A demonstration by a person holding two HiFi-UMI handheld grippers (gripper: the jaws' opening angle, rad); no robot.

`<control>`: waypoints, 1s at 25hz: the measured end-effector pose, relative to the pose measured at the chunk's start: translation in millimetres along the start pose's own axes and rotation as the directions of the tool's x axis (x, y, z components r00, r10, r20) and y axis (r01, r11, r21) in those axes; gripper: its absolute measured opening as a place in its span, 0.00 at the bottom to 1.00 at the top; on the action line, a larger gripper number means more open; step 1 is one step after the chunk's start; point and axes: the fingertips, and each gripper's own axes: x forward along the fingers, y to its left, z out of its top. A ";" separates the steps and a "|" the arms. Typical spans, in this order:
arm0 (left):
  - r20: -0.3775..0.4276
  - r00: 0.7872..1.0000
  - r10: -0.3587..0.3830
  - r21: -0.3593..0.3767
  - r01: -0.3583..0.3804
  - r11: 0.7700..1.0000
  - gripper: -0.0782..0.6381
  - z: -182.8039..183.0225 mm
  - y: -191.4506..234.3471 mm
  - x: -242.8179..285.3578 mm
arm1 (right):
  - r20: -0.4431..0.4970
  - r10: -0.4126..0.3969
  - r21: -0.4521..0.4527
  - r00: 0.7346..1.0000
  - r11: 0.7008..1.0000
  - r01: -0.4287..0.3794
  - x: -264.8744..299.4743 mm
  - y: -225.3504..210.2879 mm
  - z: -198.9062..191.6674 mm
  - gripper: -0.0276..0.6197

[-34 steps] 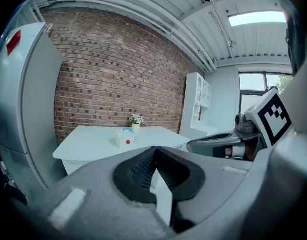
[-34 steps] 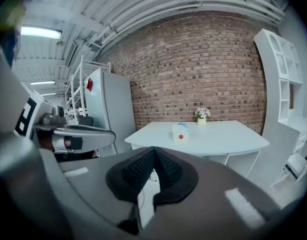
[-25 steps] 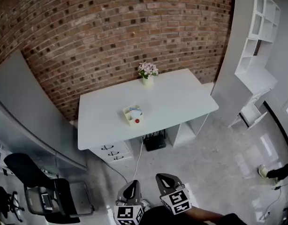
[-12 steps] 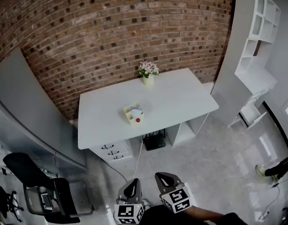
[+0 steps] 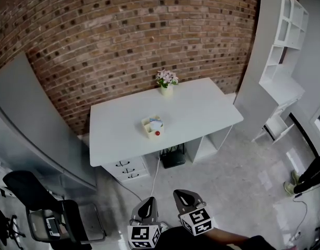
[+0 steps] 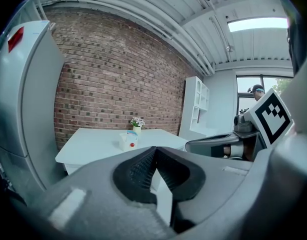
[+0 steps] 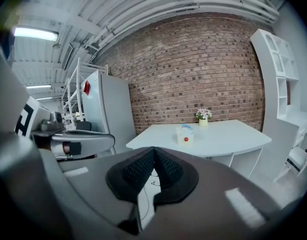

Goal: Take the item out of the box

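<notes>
A small cream box (image 5: 152, 127) with a red dot on its front and something pale blue showing at its top stands on the white desk (image 5: 201, 113), far from me. It also shows small in the left gripper view as the box (image 6: 129, 140) and in the right gripper view as the box (image 7: 184, 134). My left gripper (image 5: 146, 206) and right gripper (image 5: 184, 196) hang low at the frame's bottom, well short of the desk, above the floor. Both are shut with nothing between their jaws.
A vase of pink flowers (image 5: 165, 81) stands at the desk's back edge. Drawers (image 5: 124, 169) and a black case (image 5: 172, 157) sit under the desk. A black office chair (image 5: 42, 207) is at the left, white shelving (image 5: 285, 40) at the right, a person's legs (image 5: 308, 177) at far right.
The view has shifted slightly, so the desk and box sit a little lower and to the right. The person at far right has moved further into view. Both grippers stay as they were.
</notes>
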 end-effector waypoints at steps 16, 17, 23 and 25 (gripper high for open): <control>0.039 0.998 -0.056 -0.022 0.057 0.998 0.12 2.4 25.9 -18.7 | -0.007 -0.051 -0.059 0.999 0.997 0.051 6.2 35.7 7.1 0.05; 0.041 0.998 -0.057 -0.023 0.058 0.998 0.12 3.1 26.2 -18.3 | -0.008 -0.054 -0.059 0.999 0.997 0.053 6.4 35.8 7.3 0.04; 0.038 0.998 -0.048 -0.021 0.049 0.999 0.12 5.8 30.4 -9.0 | -0.007 -0.047 -0.054 0.999 0.997 0.046 15.5 27.9 9.3 0.04; 0.033 0.999 -0.037 -0.017 0.038 0.999 0.12 7.4 32.8 -3.9 | -0.008 -0.040 -0.045 0.999 0.998 0.039 21.9 23.0 9.4 0.05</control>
